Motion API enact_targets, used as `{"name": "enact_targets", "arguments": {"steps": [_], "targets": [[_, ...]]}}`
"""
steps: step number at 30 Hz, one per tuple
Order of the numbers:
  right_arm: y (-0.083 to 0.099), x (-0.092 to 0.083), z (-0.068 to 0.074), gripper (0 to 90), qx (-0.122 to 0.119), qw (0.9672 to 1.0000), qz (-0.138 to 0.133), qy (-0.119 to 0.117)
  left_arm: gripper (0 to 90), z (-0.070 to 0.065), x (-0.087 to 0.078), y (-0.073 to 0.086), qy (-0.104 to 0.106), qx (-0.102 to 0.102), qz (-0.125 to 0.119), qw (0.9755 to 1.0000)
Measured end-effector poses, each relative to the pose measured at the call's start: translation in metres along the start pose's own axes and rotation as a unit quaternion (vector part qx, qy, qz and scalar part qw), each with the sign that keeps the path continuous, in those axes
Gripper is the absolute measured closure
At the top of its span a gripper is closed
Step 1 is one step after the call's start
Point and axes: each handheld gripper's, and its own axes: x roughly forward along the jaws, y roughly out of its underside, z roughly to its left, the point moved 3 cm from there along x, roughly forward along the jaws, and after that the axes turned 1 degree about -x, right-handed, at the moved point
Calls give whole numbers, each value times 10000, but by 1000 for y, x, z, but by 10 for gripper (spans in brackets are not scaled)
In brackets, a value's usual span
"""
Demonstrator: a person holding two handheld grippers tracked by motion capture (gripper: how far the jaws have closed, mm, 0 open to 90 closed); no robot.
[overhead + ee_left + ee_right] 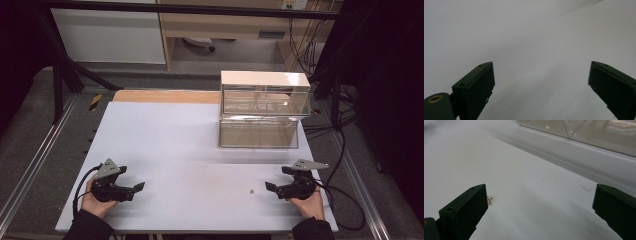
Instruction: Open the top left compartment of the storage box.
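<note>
Both hands sit at the near edge of the white desk, well apart. Left claw rests on the surface, jaws spread, nothing between them. Right claw likewise spread and empty, its tips pointing inward. Small brown speck lies just beside the right claw. Clear two-tier box stands at the far right.

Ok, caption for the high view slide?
Two open grippers, left and right, rest on a white table before a clear two-tier box.
</note>
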Motion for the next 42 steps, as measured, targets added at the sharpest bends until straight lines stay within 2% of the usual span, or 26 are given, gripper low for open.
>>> {"name": "enact_targets", "arguments": {"steps": [15, 23, 31, 42], "targets": [[-3, -1, 3, 20, -27, 10000, -74, -10, 67, 0, -1, 1, -61, -75, 25, 10000], [-8, -1, 6, 47, -142, 9998, -133, 11, 68, 1, -1, 1, -66, -111, 12, 9999], [-21, -4, 13, 169, -334, 9988, -347, 24, 69, 1, -1, 1, -83, -119, 30, 9999], [-39, -10, 20, 368, -412, 9970, -641, 151, 69, 2, -1, 0, -112, -151, 16, 9998]]}}
